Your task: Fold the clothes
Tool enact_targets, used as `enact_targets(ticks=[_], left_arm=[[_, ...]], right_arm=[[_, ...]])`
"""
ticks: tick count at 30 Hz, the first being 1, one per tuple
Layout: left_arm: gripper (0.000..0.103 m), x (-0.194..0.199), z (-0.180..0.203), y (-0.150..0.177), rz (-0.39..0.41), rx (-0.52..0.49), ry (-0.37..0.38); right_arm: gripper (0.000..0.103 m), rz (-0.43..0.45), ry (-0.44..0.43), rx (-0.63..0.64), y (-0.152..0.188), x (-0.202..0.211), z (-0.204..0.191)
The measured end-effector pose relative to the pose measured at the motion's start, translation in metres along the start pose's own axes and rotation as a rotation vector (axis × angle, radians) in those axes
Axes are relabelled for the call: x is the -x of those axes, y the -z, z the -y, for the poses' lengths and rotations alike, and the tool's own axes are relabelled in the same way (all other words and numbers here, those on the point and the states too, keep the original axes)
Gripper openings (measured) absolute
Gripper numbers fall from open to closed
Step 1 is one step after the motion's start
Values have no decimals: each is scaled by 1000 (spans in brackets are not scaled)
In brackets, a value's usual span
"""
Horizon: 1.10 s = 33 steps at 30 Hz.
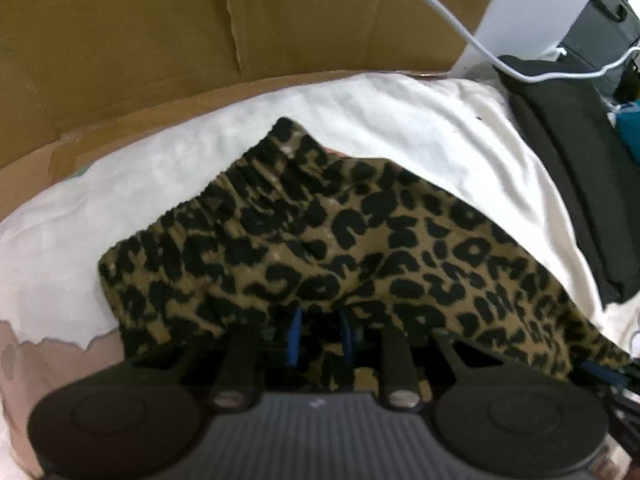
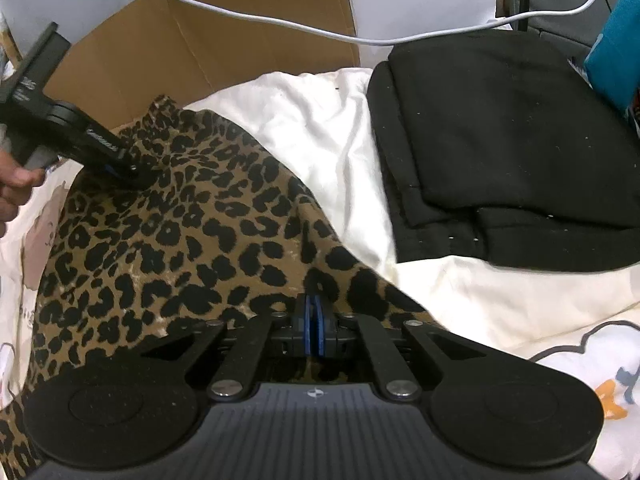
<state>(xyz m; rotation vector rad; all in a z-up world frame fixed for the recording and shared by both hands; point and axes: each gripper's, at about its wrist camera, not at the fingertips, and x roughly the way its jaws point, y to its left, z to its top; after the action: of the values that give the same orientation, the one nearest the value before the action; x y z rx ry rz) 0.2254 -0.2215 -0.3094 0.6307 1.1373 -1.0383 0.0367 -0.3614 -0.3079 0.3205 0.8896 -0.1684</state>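
Observation:
A leopard-print garment (image 1: 360, 240) with a gathered elastic waistband (image 1: 256, 184) lies spread on white bedding (image 1: 440, 132). My left gripper (image 1: 321, 330) is shut on a bunch of its cloth; the fabric drapes over the blue pads (image 1: 296, 332). In the right wrist view the same garment (image 2: 180, 240) stretches between both tools. The left gripper (image 2: 134, 170) pinches the far edge there, held by a hand (image 2: 12, 188). My right gripper (image 2: 314, 326) has its blue pads nearly together on the garment's near edge. Part of the right gripper (image 1: 608, 376) shows at the left wrist view's lower right.
A folded black garment (image 2: 500, 140) lies on the bedding to the right. A cardboard box wall (image 1: 200, 40) stands behind. A white cable (image 2: 360, 38) hangs across the back. A teal object (image 2: 616, 52) is at far right. The cover has cartoon prints (image 2: 608, 396).

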Motion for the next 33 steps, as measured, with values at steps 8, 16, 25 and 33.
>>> enact_targets(ticks=[8,16,25,33], left_arm=[[22,22,-4,3,33,2,13],[24,64,-25,33,115,-24,20],[24,56,-32,55,133,-46,18],[4,25,-51,55,101,-17,-23]], right_arm=[[8,-12,59,-44,5,13,15],[8,34,16,-55,5,27,7],[32,27,-13,-15,9,24,-8],[30,5,47,7,17,20,4]])
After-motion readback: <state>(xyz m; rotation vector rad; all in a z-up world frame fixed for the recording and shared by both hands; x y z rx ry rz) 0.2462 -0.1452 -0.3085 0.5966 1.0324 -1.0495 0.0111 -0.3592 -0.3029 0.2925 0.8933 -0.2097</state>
